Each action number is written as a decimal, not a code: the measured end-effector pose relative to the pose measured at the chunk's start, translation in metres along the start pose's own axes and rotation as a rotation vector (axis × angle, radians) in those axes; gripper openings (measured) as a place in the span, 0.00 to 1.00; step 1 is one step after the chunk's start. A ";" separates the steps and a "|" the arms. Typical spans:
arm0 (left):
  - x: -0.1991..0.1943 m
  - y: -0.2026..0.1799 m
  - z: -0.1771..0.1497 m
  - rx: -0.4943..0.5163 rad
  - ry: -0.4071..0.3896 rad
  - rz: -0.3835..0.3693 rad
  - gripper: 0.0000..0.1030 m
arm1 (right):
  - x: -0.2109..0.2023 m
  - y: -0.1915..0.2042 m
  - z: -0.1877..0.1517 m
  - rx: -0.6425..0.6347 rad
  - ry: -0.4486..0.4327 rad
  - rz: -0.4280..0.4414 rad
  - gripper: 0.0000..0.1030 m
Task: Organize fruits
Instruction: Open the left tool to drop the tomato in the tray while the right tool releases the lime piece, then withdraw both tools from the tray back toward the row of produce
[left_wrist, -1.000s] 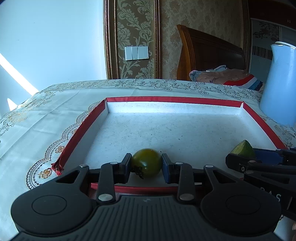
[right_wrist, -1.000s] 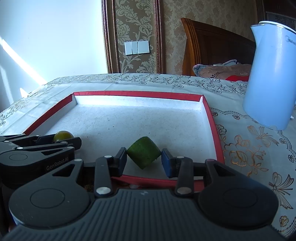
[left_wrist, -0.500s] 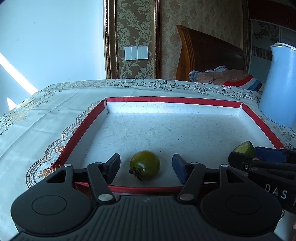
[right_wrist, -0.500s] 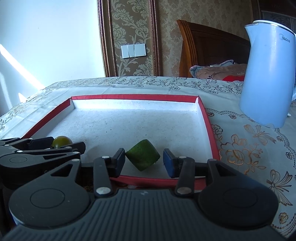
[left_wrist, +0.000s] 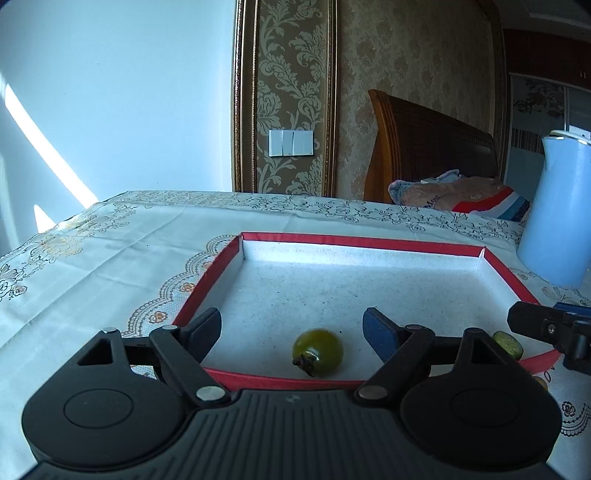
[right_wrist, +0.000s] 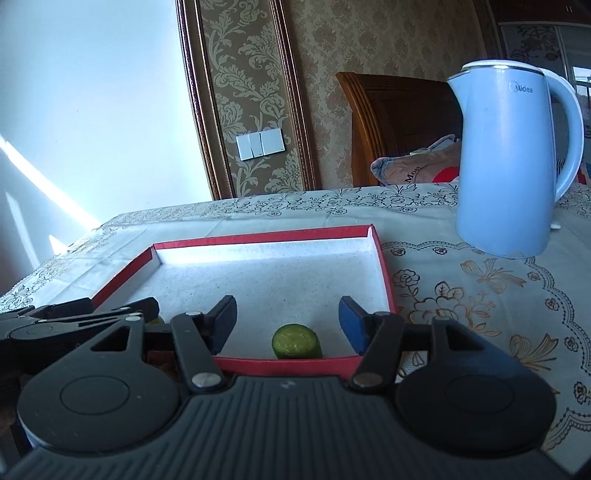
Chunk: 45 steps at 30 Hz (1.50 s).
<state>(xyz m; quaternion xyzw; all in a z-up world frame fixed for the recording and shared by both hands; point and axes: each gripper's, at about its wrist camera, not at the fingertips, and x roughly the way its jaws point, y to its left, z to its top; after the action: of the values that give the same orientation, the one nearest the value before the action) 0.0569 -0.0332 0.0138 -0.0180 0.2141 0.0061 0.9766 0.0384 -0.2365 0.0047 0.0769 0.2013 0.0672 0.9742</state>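
both tools let go

the left tool (left_wrist: 291, 328) has just spread wide; the tomato (left_wrist: 317, 352) sits free in the tray (left_wrist: 369, 242). the right tool (right_wrist: 288, 319) has just spread too, its green chunk (right_wrist: 296, 340) beside the near rim.

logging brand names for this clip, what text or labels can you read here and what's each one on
"Midea": printed near the top of the blue kettle, right wrist view.
"Mos...": partial lettering on the folded blanket behind the table; the rest cannot be read.
No readable text on the red-rimmed tray or the light switches.
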 end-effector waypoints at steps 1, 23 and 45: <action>-0.008 0.006 0.000 -0.013 -0.014 -0.008 0.82 | -0.006 -0.002 -0.001 0.003 -0.010 0.004 0.59; -0.064 0.095 -0.038 -0.185 -0.020 -0.006 0.84 | -0.045 0.022 -0.040 -0.298 0.057 0.138 0.44; -0.060 0.091 -0.041 -0.159 0.021 -0.050 0.85 | -0.018 0.028 -0.044 -0.445 0.103 0.085 0.35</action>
<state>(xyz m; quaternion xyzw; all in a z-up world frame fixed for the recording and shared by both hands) -0.0166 0.0557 -0.0012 -0.1008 0.2227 -0.0017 0.9697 0.0016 -0.2066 -0.0230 -0.1348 0.2277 0.1550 0.9518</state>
